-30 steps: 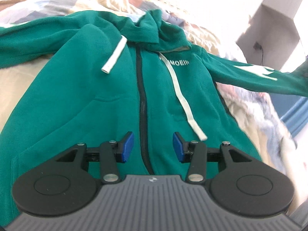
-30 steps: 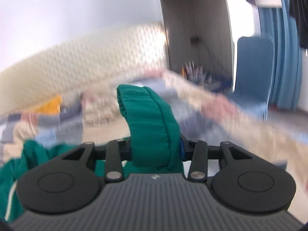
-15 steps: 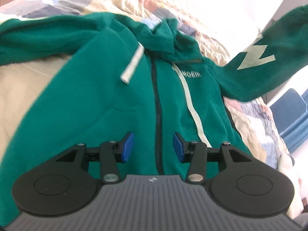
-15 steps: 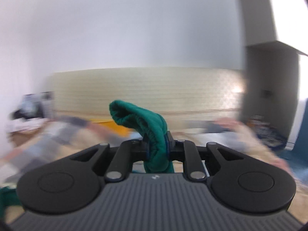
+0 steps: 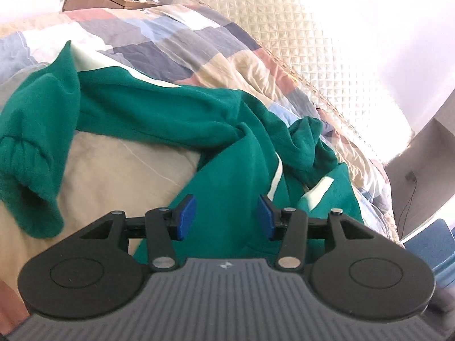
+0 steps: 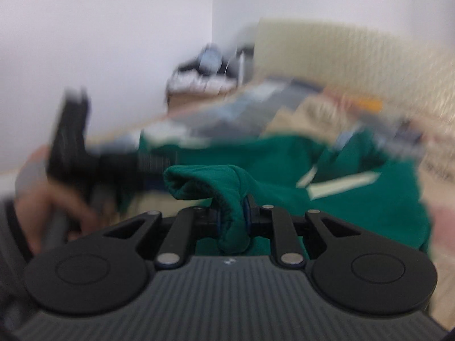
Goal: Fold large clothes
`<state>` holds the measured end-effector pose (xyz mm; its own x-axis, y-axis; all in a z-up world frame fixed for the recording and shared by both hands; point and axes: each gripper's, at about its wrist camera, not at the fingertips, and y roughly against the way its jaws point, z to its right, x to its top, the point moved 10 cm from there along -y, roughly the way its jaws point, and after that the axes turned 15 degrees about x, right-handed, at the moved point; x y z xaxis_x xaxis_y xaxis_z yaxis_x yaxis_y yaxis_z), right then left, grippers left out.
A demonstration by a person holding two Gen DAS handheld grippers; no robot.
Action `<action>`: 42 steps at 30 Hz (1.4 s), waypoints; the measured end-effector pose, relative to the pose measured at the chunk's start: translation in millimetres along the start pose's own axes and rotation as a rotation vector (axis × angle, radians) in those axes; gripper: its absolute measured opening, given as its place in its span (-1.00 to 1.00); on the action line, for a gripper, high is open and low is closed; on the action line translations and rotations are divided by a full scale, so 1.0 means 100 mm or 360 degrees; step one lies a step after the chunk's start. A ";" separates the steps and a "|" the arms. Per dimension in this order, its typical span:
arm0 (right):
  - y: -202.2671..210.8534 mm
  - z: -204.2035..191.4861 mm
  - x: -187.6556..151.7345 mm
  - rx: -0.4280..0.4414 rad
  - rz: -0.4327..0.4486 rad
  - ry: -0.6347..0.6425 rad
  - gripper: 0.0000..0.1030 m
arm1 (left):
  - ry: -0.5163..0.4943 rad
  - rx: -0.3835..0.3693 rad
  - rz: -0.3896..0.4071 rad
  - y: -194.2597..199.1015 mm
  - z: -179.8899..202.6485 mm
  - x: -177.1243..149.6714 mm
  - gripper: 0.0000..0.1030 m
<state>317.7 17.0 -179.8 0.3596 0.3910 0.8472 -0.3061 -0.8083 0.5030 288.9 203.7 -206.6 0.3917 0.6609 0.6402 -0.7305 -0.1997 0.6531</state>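
The green hoodie (image 5: 227, 153) lies spread on the bed (image 5: 119, 170), over a beige sheet and against a patchwork quilt (image 5: 182, 39) that covers the far part of the mattress. One sleeve (image 5: 39, 130) is folded out to the left of the hoodie's body, its cuff bunched and drooping over the beige sheet; pale stripes show along the garment's upper edge and beside its hood (image 5: 310, 142).

The left tongs (image 5: 224, 217) hover just above the hoodie's body. Their blue pads (image 5: 186, 217) stand apart and are widening, with only the cloth beneath them and nothing pinched.

The right tongs (image 6: 231, 218) are clamped on the other sleeve's cuff (image 6: 210, 179), which bulges up and to the left of the narrow gap (this view is heavily blurred). Beyond the cuff, the rest of the hoodie lies on the bed with a pale stripe (image 6: 341, 186) showing on it. To the left of the cuff, a hand (image 6: 51, 210) grips the handle of the other device (image 6: 76, 147), seen only as a dark smear.

Behind the hoodie a quilted cream headboard (image 5: 290, 37) runs along the bed's far edge, and a brown nightstand (image 5: 96, 0) with pale clutter stands past the quilt's far left corner.
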 end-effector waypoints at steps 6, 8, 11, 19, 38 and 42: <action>-0.26 0.21 -0.45 0.0086 -0.0106 -0.0321 -0.48 | -0.0111 -0.0046 0.0002 -0.03 0.15 -0.12 0.04; -0.18 0.17 -0.43 0.0105 -0.0128 -0.0348 -0.18 | -0.0146 -0.0060 0.0003 -0.05 0.23 -0.16 0.04; 0.02 0.14 -0.37 0.0143 -0.0103 -0.0381 0.12 | -0.0196 -0.0086 -0.0005 -0.05 0.32 -0.22 0.04; 0.65 0.33 -0.30 0.0014 0.0063 -0.0395 0.23 | -0.0348 -0.0145 -0.0028 0.06 0.53 -0.43 0.04; 0.09 1.50 -0.99 -0.0342 -0.0080 -0.0749 -0.36 | -0.0814 0.0057 -0.0229 -0.56 0.78 -1.11 0.04; 0.06 1.45 -0.99 -0.0363 -0.0115 -0.0687 -0.36 | -0.0786 0.0045 -0.0201 -0.55 0.76 -1.10 0.04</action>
<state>408.2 -90.7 -285.7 0.7045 0.1854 0.6851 -0.4348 -0.6502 0.6231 328.3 87.3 -282.2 0.6984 0.2618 0.6661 -0.6477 -0.1645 0.7439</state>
